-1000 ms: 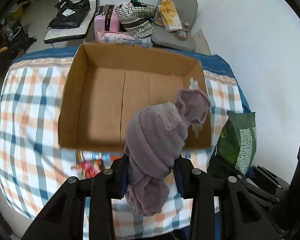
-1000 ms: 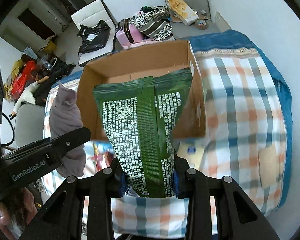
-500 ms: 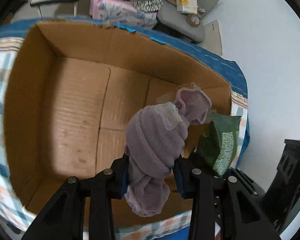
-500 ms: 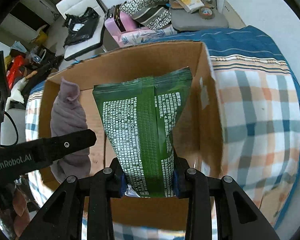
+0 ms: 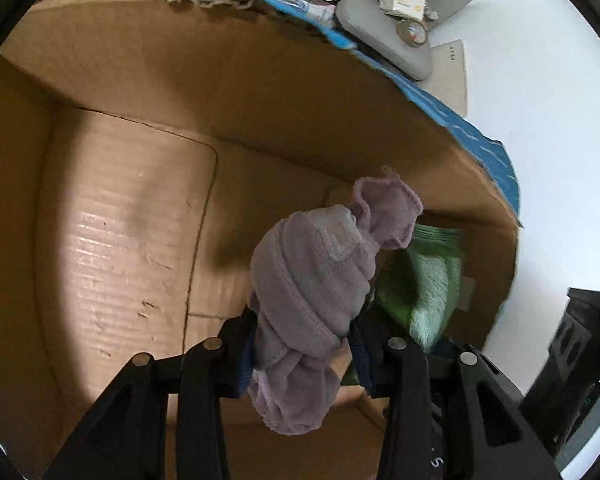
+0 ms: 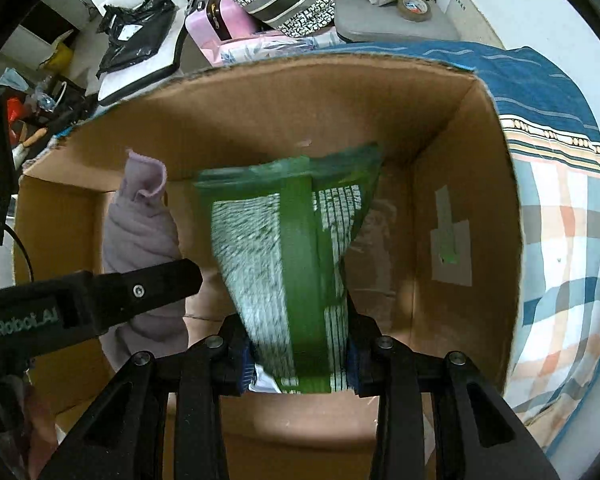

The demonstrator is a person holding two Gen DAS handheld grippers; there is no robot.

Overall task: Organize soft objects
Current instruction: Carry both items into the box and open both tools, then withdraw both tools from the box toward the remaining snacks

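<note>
Cardboard box (image 6: 452,184) holds both loads above its floor: the left gripper (image 5: 306,344) is clamped on a twisted lilac cloth (image 5: 316,280), the right gripper (image 6: 300,354) on a green packet (image 6: 296,248) beside it. Both stand lengthwise toward the box's far wall. Packet print is blurred; "enRobot_AI" marks the left gripper.

Left tool (image 5: 304,348) clamped, right tool (image 6: 300,356) clamped, side by side.

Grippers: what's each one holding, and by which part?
Left gripper is shut on the purple cloth, pinched around its lower part, tail hanging below. Right gripper is shut on the green bag, at its bottom end.
</note>
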